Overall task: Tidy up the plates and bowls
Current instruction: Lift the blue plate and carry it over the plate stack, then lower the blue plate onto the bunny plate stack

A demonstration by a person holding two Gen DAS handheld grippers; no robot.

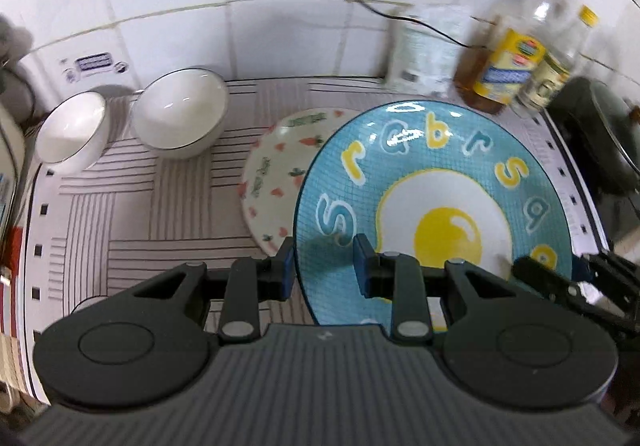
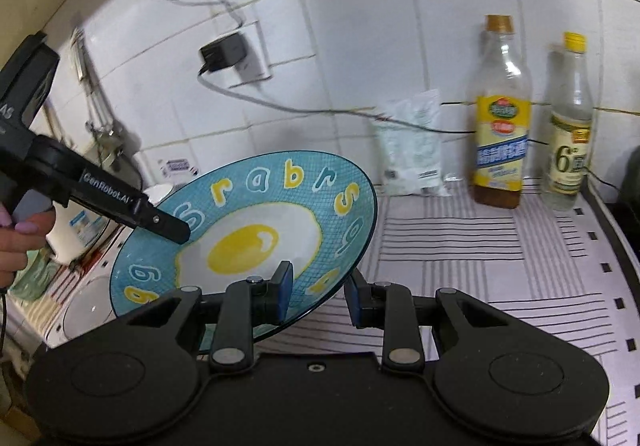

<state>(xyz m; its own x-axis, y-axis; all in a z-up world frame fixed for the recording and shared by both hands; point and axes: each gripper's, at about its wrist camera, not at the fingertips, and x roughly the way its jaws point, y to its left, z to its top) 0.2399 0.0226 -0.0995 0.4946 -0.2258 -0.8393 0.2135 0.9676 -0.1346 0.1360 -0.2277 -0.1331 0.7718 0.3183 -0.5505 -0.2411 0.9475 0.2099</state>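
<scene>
Two grippers clamp their jaws on opposite rims of the tilted round blue ceramic plate with a fried-egg picture [image 1: 432,182]: left gripper [image 1: 325,266], right gripper [image 2: 318,292]. Beside that plate, a white carrot-patterned plate [image 1: 276,170] lies on the striped counter [image 1: 160,214].

This is a home kitchen. White glazed wall tiles [image 2: 352,46] back a desk [image 1: 132,206] laid with a striped mat, and condiment bottles [image 2: 500,118] with yellow labels stand against the wall beside a white packet [image 2: 412,146]. A charger sits in a wall socket [image 2: 240,54], its cable trailing across the tiles. Crockery is out: two white bowls [image 1: 180,114] and painted plates [image 1: 276,170] (one with a fried-egg design). A dark pan [image 1: 612,134] sits at the far right.
</scene>
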